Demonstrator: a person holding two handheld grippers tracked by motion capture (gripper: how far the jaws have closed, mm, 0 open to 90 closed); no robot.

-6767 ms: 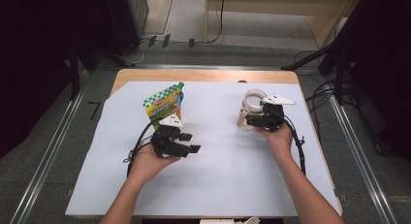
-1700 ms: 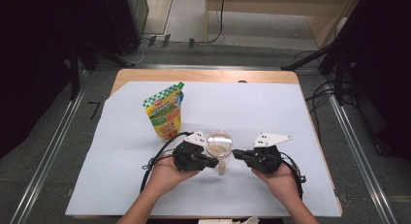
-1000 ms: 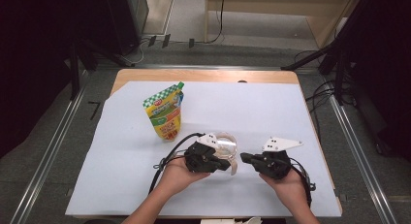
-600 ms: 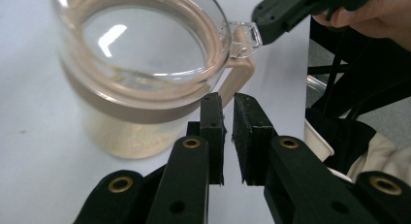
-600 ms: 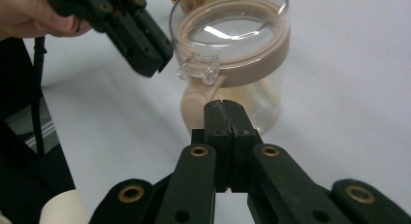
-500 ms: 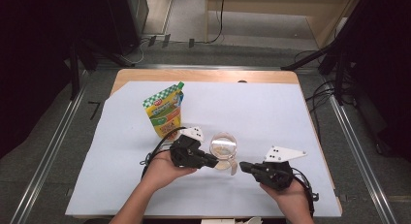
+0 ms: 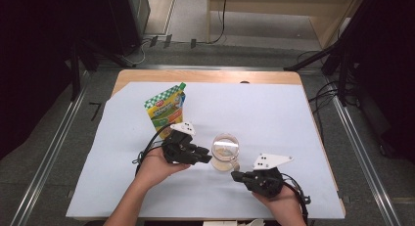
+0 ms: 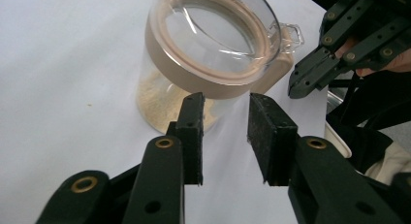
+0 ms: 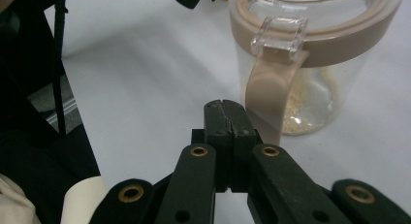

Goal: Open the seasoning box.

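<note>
Now left claw (image 8: 225, 136) opening, jar (image 8: 213, 54) just ahead

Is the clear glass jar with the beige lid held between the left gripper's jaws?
No, the left gripper has its jaws parted with empty space between them, just short of the clear glass jar.

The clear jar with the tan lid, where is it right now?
In the high view the jar stands on the white sheet near the table's front, between the left gripper and the right gripper, with the green pouch behind-left.
</note>
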